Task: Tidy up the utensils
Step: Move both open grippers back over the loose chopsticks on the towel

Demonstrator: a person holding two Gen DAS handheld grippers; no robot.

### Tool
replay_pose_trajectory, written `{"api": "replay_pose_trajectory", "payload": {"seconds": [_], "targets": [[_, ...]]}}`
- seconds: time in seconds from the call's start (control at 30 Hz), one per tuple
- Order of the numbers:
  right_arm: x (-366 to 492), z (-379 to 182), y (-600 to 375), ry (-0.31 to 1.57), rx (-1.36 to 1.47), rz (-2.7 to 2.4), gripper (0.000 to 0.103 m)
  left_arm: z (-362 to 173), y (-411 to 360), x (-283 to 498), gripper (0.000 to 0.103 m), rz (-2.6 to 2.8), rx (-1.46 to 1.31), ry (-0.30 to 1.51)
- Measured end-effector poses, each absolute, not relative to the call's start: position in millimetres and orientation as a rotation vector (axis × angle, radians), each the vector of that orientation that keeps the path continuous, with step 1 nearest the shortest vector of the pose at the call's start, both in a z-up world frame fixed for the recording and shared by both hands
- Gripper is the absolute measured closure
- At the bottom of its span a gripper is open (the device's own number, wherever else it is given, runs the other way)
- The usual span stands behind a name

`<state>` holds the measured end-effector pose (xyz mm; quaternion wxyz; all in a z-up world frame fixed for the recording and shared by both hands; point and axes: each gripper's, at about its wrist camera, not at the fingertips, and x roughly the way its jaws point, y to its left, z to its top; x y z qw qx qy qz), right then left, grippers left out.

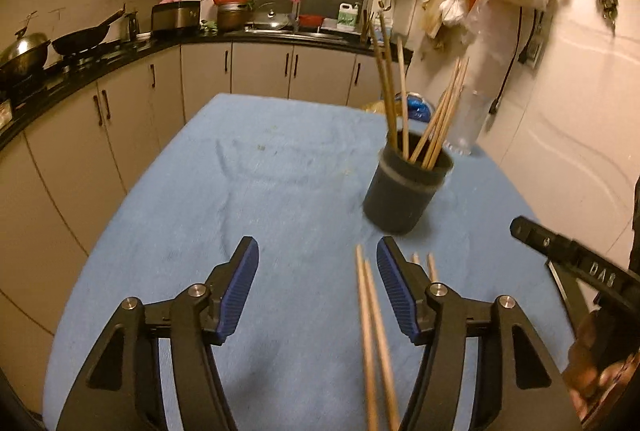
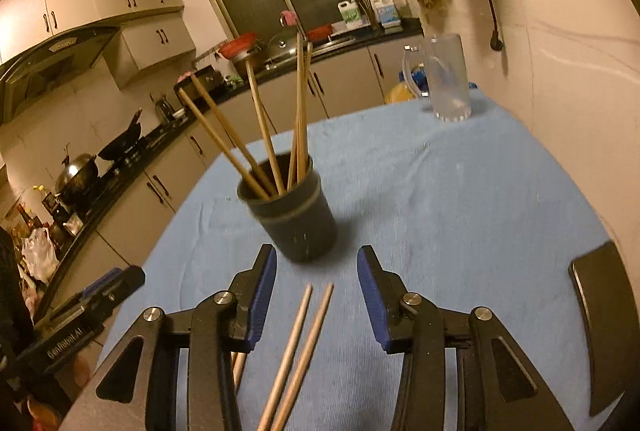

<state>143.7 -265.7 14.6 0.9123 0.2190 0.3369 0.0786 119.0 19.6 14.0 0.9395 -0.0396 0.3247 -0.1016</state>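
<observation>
Hovering over a blue tablecloth [image 1: 280, 191], both grippers have their jaws spread wide and neither one grips anything. The left gripper [image 1: 318, 287] sits low over the cloth, with a loose pair of chopsticks [image 1: 374, 335] lying just inside its right finger, running toward 6 o'clock in that view. Two more stick tips [image 1: 424, 263] poke out from behind that same finger, so it partly hides them. The dark holder cup [image 1: 404, 191] stands upright at about 1 o'clock from the left gripper, already stuffed with a bunch of chopsticks [image 1: 400, 103] leaning in different directions. In the right wrist view, the right gripper [image 2: 317, 295] has a pair of chopsticks [image 2: 298, 351] lying on the cloth right between its open fingers, not touching either pad as far as I can tell. The cup is dead ahead at 12 o'clock, near the fingertips, so it's the main thing sitting in the way going forward. Another stick [image 2: 239, 367] peeks out under the left finger, mostly covered. Other stuff around: a clear glass mug [image 2: 446, 79] near the far table edge at 1 o'clock, and a dark flat phone-like thing [image 2: 604, 319] at 3 o'clock. Kitchen counter [image 1: 120, 47] with woks runs along the back.
</observation>
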Motion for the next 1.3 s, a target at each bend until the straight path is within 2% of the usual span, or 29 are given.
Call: {"api": "replay_pose_trajectory", "payload": {"seconds": [0.23, 0.7, 0.97, 1.07, 1.23, 1.3], "targets": [[132, -1, -249, 0.755, 0.457, 0.148, 0.058, -5, 30, 102, 0.036, -0.19, -0.046, 0.675], [112, -2, -240, 0.764, 0.419, 0.065, 0.058, -41, 60, 112, 0.036, -0.189, -0.135, 0.773], [126, -24, -246, 0.874, 0.512, 0.127, 0.058, -46, 57, 117, 0.036, -0.244, -0.159, 0.804], [132, -32, -239, 0.913, 0.502, 0.15, 0.067, -47, 55, 118, 0.036, -0.254, -0.157, 0.811], [146, -38, -226, 0.95, 0.449, 0.146, 0.069, -48, 54, 120, 0.036, -0.274, -0.158, 0.822], [154, -42, -220, 0.978, 0.414, 0.14, 0.077, -49, 53, 121, 0.036, -0.276, -0.155, 0.83]]}}
